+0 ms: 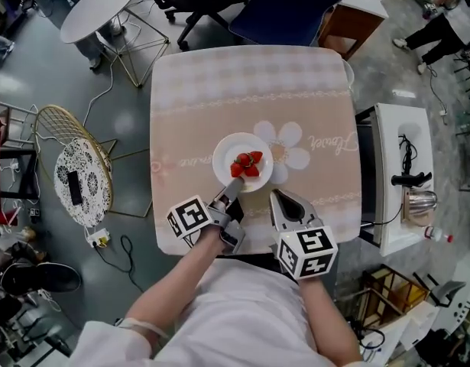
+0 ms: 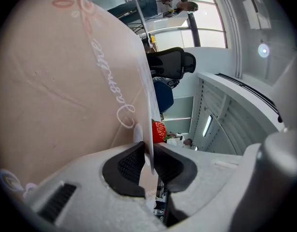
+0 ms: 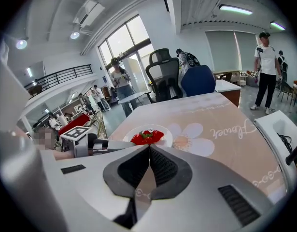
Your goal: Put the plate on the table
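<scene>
A white plate [image 1: 236,148] with red strawberries [image 1: 247,164] rests on the beige flower-print tablecloth [image 1: 219,90], in the middle of the table. My left gripper [image 1: 234,184] is shut on the plate's near-left rim. In the left gripper view the rim [image 2: 149,115] stands edge-on between the pads of that gripper [image 2: 148,152], with a strawberry [image 2: 158,131] just beyond. My right gripper [image 1: 279,196] hovers to the right of the plate near the table's front edge, shut with nothing in it. Its own view shows the closed jaws [image 3: 149,150] pointing at the plate [image 3: 165,138] and the strawberries [image 3: 147,137].
A white side cabinet [image 1: 387,128] with a metal kettle [image 1: 419,201] stands right of the table. A round wire chair [image 1: 76,167] is on the left, a small round white table [image 1: 101,6] at the far left. Office chairs [image 1: 288,6] stand behind the table. A person [image 3: 266,71] stands at the far right.
</scene>
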{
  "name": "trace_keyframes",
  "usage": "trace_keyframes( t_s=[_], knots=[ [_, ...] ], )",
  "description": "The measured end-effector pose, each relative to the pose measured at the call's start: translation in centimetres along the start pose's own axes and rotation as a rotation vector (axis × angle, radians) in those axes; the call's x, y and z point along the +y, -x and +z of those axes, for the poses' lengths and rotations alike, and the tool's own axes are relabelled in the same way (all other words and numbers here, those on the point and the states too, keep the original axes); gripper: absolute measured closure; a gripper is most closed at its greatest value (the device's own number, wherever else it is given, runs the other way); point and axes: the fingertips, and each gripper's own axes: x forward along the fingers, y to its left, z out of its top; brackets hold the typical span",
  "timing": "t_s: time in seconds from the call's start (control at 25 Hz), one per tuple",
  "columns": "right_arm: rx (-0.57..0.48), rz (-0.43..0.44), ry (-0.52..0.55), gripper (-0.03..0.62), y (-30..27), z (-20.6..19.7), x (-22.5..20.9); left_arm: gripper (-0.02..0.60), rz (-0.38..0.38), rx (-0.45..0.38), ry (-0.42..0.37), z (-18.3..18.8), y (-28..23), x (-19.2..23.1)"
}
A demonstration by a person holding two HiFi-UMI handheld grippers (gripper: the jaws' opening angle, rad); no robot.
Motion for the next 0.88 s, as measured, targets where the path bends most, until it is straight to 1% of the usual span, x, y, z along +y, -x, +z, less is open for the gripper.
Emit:
trace_keyframes(
  t_s=[0.16,0.36,0.6,0.72,0.8,0.88],
  knots=[
    [0.012,0.025,0.009,0.589,-0.6,0.1,0.1,0.538,0.027,-0.019,0.012,0.4,-0.3,0.6],
    [0.022,0.036,0.006,0.589,-0.9,0.0,-0.2,0.538,0.066,-0.032,0.019,0.7,-0.4,1.3],
    [0.025,0.046,0.007,0.589,-1.0,-0.1,-0.2,0.536,0.093,-0.029,-0.013,1.0,-0.6,1.3],
    [0.021,0.052,0.006,0.589,-0.9,0.1,-0.1,0.475,0.117,-0.018,-0.027,0.9,-0.5,1.3],
    [0.017,0.054,0.006,0.589,-0.9,0.1,-0.1,0.460,0.146,-0.015,-0.051,0.9,-0.4,1.4],
    [0.016,0.055,0.003,0.589,-0.9,0.2,-0.2,0.440,0.182,-0.006,-0.092,0.9,-0.3,1.5]
  ],
)
